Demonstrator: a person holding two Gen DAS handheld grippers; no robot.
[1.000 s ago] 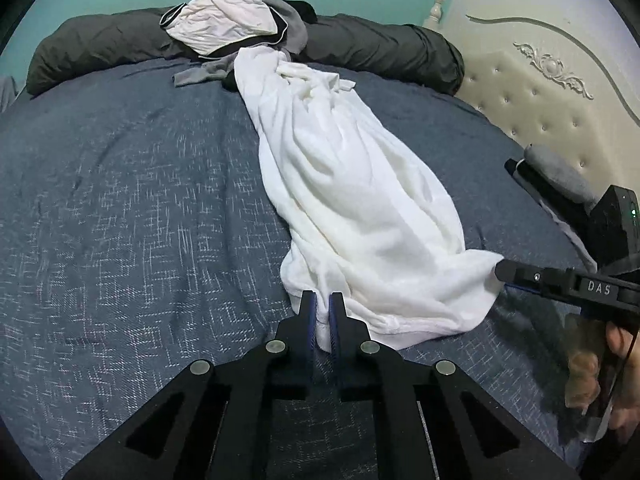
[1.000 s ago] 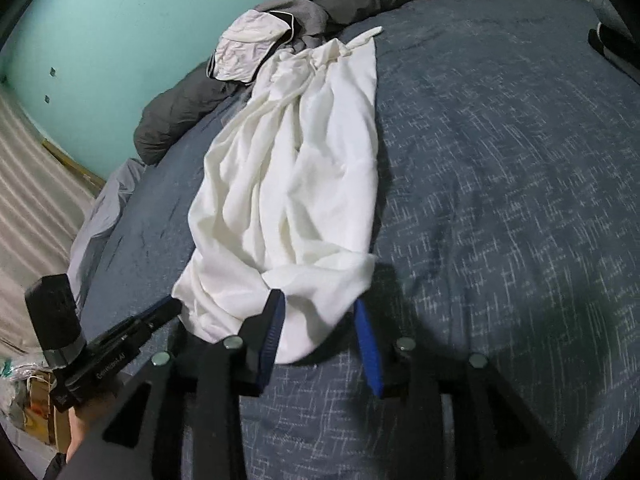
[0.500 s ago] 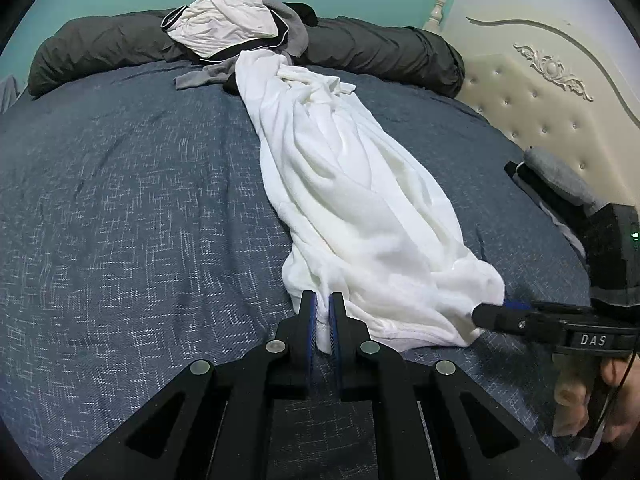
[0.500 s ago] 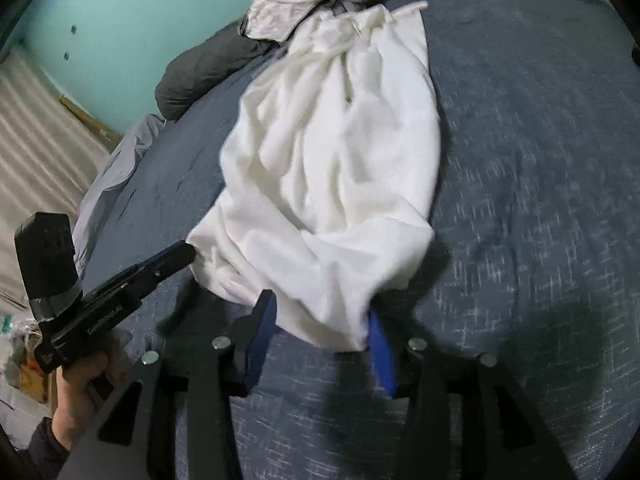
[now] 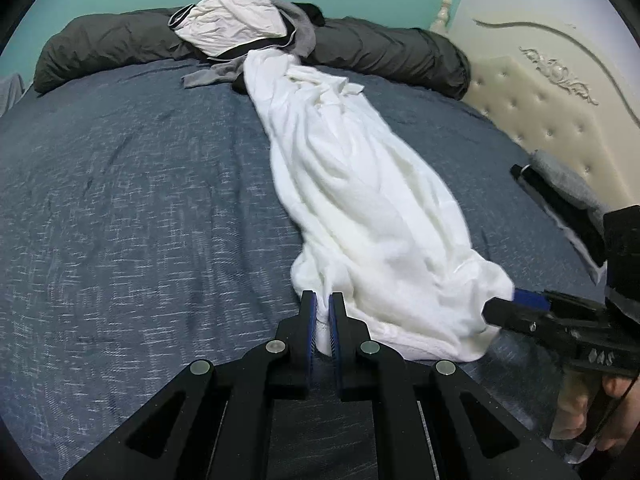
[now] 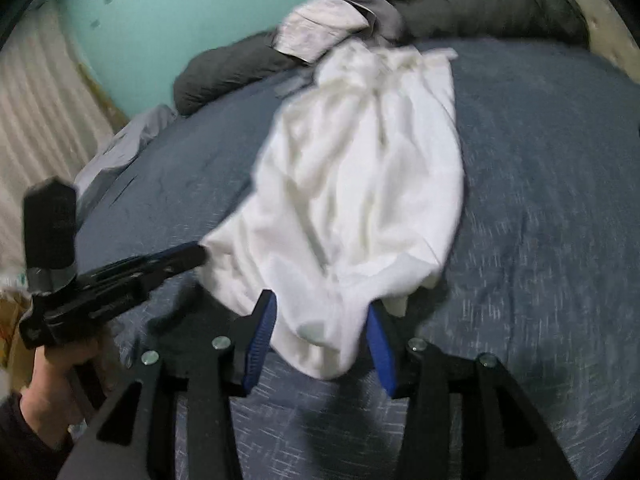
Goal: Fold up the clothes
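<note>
Both wrist views low over bed point(image 5: 120, 208)

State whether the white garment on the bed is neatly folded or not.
Not folded: the white garment lies bunched and wrinkled lengthwise on the blue bed cover, one corner in the left tongs.

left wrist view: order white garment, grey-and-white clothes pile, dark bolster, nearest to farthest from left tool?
1. White garment: its near hem is pinched in the left tool.
2. Grey-and-white clothes pile: at the garment's far end, centre.
3. Dark bolster: along the bed's far edge, under and behind the pile; the two are close to call.
</note>
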